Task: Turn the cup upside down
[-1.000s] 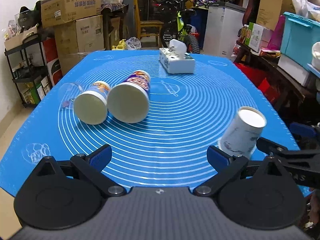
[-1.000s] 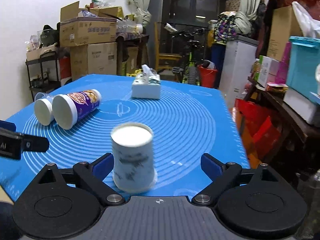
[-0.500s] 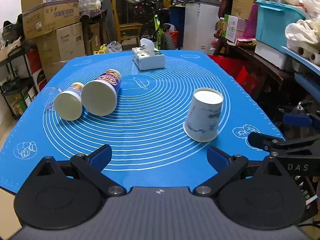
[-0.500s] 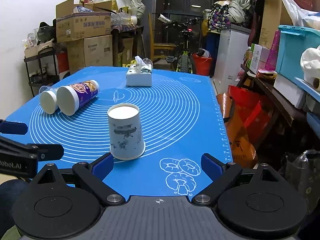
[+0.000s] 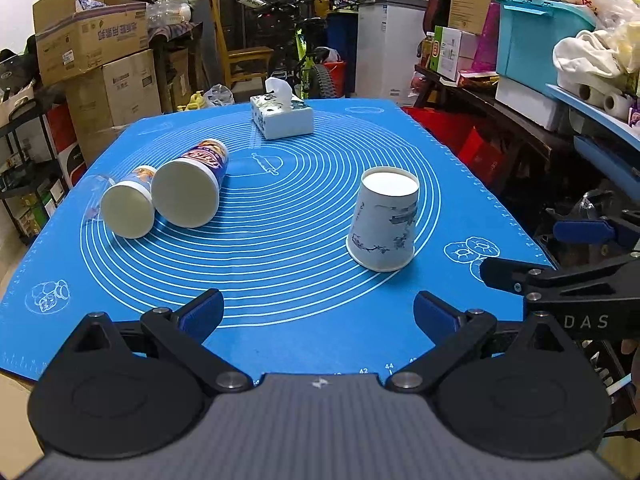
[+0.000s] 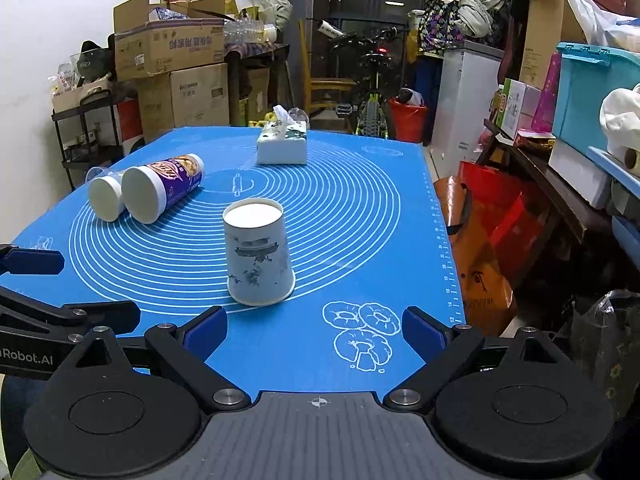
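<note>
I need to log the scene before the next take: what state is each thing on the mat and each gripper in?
paper cup: upside down, rim on the mat, free of both grippers
large purple cup: lying on its side
small cup: lying on its side, against the large one
clear cup: lying on its side
tissue box: upright, a tissue sticking out
left gripper: open, empty
right gripper: open, empty
</note>
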